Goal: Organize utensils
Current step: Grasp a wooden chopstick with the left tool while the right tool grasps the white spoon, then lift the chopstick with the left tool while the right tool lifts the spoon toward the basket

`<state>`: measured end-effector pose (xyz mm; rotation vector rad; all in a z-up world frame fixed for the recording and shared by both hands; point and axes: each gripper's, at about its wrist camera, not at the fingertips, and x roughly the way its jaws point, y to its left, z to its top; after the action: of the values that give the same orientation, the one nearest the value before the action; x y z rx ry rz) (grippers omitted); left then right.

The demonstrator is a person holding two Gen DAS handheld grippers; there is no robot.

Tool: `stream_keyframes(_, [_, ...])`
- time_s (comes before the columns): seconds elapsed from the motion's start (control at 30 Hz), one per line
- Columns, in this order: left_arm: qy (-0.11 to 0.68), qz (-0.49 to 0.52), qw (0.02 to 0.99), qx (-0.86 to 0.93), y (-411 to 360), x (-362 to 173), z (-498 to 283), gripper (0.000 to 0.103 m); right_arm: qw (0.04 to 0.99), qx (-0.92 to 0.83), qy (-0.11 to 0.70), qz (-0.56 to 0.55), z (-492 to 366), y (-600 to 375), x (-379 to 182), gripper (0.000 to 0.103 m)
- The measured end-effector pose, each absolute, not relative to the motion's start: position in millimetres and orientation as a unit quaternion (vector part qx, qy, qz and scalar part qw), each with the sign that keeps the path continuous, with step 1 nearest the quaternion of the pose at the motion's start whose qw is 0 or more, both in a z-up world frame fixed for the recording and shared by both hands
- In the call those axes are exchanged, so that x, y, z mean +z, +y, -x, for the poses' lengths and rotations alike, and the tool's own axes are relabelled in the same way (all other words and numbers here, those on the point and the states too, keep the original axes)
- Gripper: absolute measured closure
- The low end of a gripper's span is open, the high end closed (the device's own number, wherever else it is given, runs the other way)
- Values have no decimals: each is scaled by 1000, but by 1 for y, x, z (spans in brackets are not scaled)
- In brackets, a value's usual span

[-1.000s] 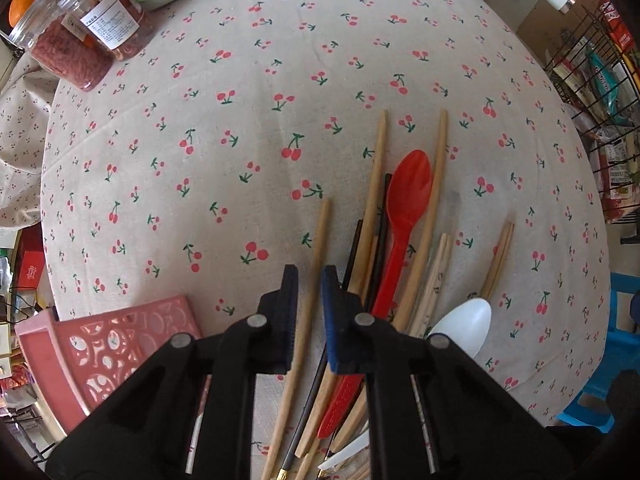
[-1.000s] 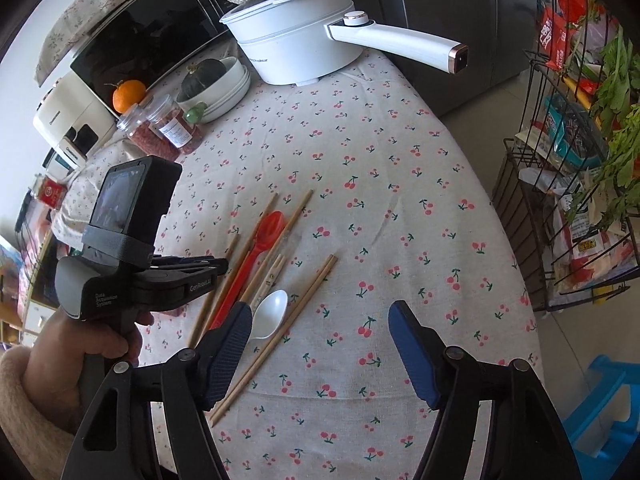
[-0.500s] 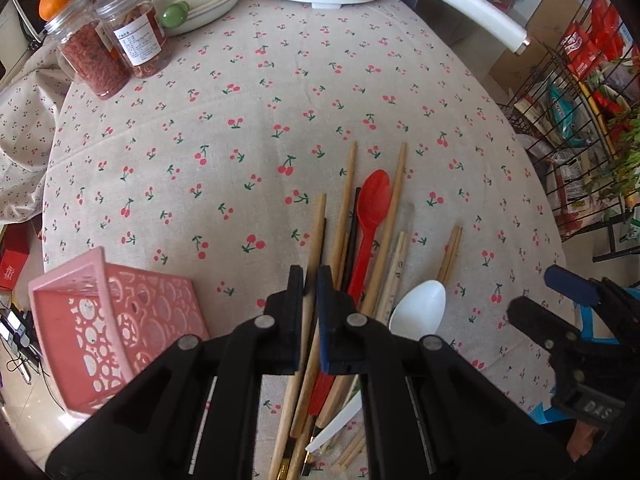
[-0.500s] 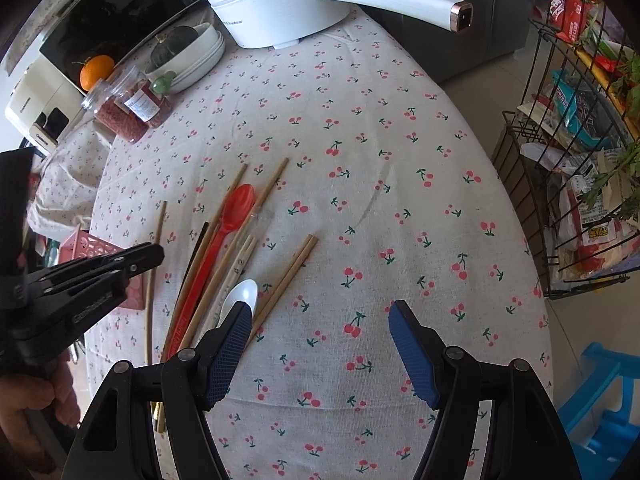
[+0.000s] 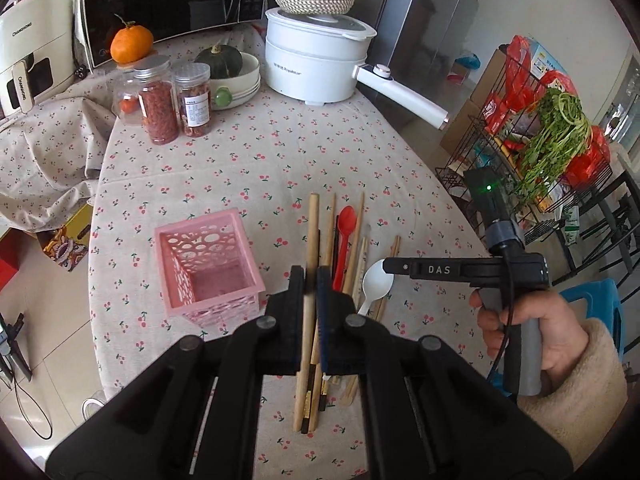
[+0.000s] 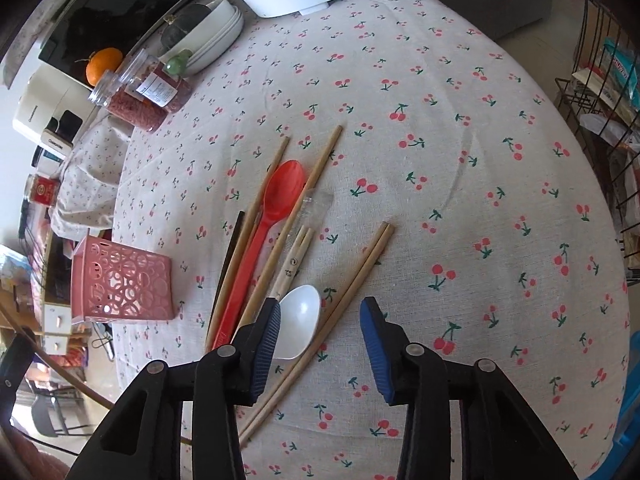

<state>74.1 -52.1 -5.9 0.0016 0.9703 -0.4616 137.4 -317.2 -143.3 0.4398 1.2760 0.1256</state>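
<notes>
My left gripper [image 5: 311,280] is shut on a long wooden chopstick [image 5: 312,232] and holds it raised above the table, to the right of the pink perforated basket [image 5: 208,264]. More chopsticks, a red spoon [image 5: 346,220] and a white spoon [image 5: 376,282] lie on the cherry tablecloth. My right gripper [image 6: 318,320] is open, low over the white spoon [image 6: 300,320] and a pair of wooden chopsticks [image 6: 352,280]. The red spoon [image 6: 276,204] and the basket [image 6: 124,280] lie to its left.
A white electric pot [image 5: 320,64] with a long handle stands at the back, beside two jars [image 5: 176,104], a bowl with a squash and a tangerine [image 5: 132,42]. A wire rack [image 5: 540,152] with greens stands off the table's right edge.
My left gripper has lifted the wooden chopstick off the pile and pulled back and up, bringing the basket into full view. My right gripper has come down close over the white spoon.
</notes>
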Motion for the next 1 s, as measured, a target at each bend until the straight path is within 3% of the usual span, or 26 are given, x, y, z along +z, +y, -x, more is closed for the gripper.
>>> stream_keyframes(0.2, [446, 50, 862, -235, -21, -4, -72, 97, 768, 61, 586, -253, -140, -325, -161, 84])
stream_keyframes(0.6, [435, 72, 865, -239, 3, 3, -65, 97, 783, 62, 565, -255, -146, -320, -153, 85])
stream_keyframes(0.77, [433, 68, 868, -234, 6, 1, -64, 97, 776, 81, 575, -247, -146, -310, -166, 95])
stream_keyframes(1.0, [398, 74, 884, -232, 15, 21, -56, 97, 815, 79, 533, -214, -133, -298, -134, 97])
